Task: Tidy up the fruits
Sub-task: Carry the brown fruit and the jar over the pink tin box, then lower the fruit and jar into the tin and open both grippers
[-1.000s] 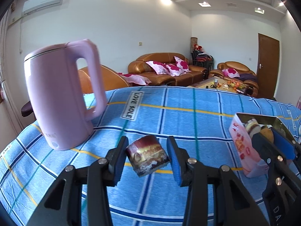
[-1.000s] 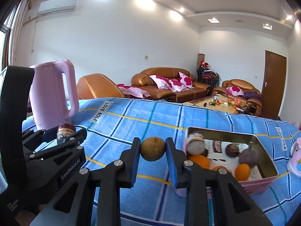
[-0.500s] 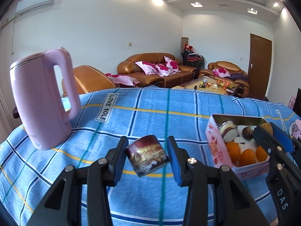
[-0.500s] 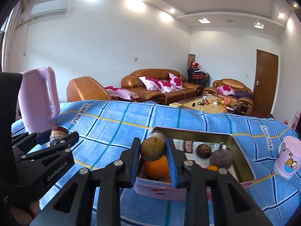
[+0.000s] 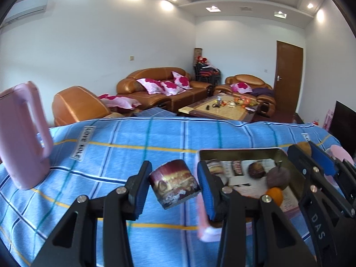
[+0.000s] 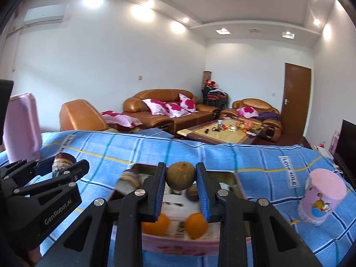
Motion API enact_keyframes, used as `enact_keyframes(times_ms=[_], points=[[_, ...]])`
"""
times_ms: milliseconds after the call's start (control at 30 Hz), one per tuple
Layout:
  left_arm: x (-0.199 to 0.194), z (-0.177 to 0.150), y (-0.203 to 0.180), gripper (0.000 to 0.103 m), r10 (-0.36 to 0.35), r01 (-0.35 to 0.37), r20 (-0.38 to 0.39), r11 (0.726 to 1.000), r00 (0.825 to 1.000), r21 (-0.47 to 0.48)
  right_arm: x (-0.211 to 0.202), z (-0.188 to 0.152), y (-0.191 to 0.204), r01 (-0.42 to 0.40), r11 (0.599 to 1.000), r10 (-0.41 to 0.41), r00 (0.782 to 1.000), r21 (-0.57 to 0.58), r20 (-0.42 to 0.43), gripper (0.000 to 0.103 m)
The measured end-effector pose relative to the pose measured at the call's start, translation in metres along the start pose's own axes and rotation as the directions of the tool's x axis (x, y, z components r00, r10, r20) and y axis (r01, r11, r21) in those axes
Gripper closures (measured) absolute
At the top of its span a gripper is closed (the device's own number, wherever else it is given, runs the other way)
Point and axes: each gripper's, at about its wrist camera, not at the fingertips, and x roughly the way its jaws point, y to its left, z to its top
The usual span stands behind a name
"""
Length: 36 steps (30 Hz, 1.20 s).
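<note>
Right gripper clenching a brown fruit above the tin; lower before releasing, while left gripper grips a can.

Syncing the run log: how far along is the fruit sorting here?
Mostly done: two oranges and several darker fruits already lie in the pink tin. In hand: the right gripper holds a brown round fruit over the tin; the left gripper grips a printed cylinder beside it. Left: release both. No loose fruit visible on the cloth.
</note>
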Motion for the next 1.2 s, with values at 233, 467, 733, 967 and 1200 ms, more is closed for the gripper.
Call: enact_keyframes(times_ms=[233, 467, 733, 967, 1200], points=[[0.012, 0.005, -0.031, 0.059, -0.054, 0.054, -0.01, 0.998, 0.998, 0.011, 0.011, 0.002, -0.028, 0.083, 0.997, -0.083, 0.997, 0.003, -0.003, 0.074], [0.026, 0.012, -0.058, 0.059, -0.084, 0.085, -0.022, 0.996, 0.996, 0.021, 0.025, 0.004, -0.041, 0.103, 0.994, -0.103, 0.994, 0.022, -0.031, 0.074], [0.043, 0.008, -0.058, 0.059, -0.094, 0.094, -0.048, 0.995, 0.994, 0.016, 0.044, 0.005, -0.042, 0.096, 0.995, -0.094, 0.993, 0.014, -0.076, 0.074], [0.047, 0.008, -0.057, 0.059, -0.111, 0.112, -0.041, 0.993, 0.993, 0.026, 0.062, 0.001, -0.038, 0.069, 0.998, -0.067, 0.987, 0.01, -0.143, 0.074], [0.044, 0.006, -0.059, 0.059, -0.117, 0.119, -0.03, 0.992, 0.993, 0.045, 0.071, -0.004, -0.035, 0.013, 1.0, -0.011, 0.979, 0.012, -0.205, 0.074]])
